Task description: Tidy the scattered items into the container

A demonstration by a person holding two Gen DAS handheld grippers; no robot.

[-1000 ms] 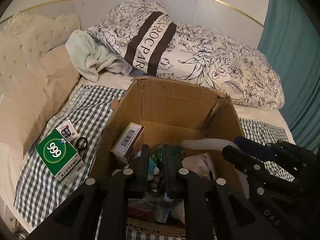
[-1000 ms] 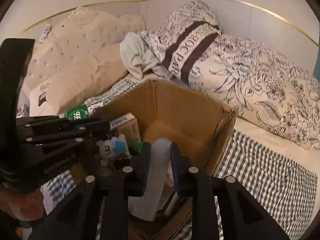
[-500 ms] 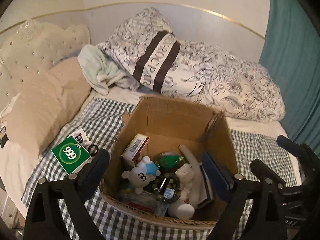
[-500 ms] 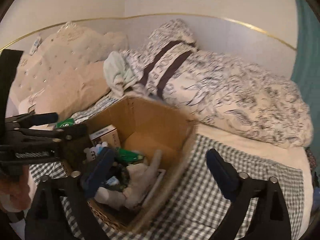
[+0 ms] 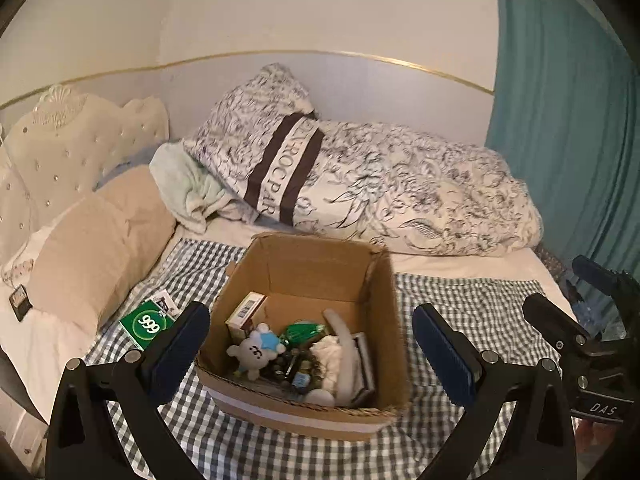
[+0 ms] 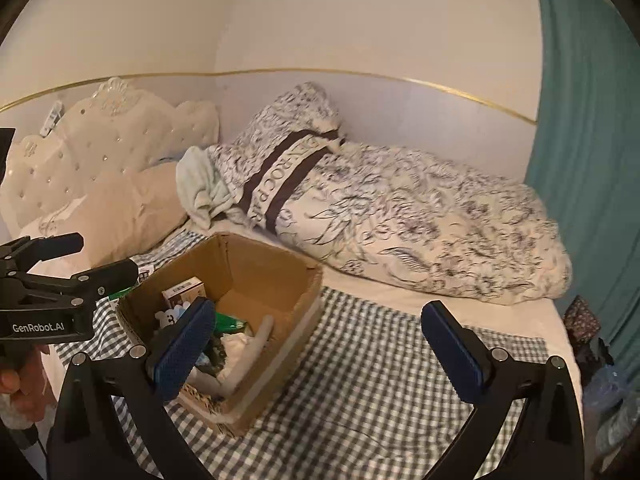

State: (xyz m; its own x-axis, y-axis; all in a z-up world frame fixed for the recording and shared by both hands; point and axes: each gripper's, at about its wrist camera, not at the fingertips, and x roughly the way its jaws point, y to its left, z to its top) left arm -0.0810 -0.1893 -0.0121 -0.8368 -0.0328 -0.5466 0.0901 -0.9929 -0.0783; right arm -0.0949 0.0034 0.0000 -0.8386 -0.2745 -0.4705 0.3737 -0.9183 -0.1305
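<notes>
Both hand-held grippers (image 5: 310, 354) (image 6: 318, 346) have just opened, empty.

cardboard box (image 6: 256, 280): on checked bed cover (image 6: 380, 380), holds toys | right tool (image 6: 316, 344): wide open, empty | left tool (image 6: 86, 258): beside box

The left hand-held gripper (image 5: 308, 354) covers a corner of the green box (image 5: 147, 323) beside its left finger, and the small items just past that box are too small to identify. The cardboard box (image 6: 256, 276) has its nearer contents masked by the right hand-held gripper (image 6: 316, 354). The picture's edge crops the hand (image 6: 18, 384).
</notes>
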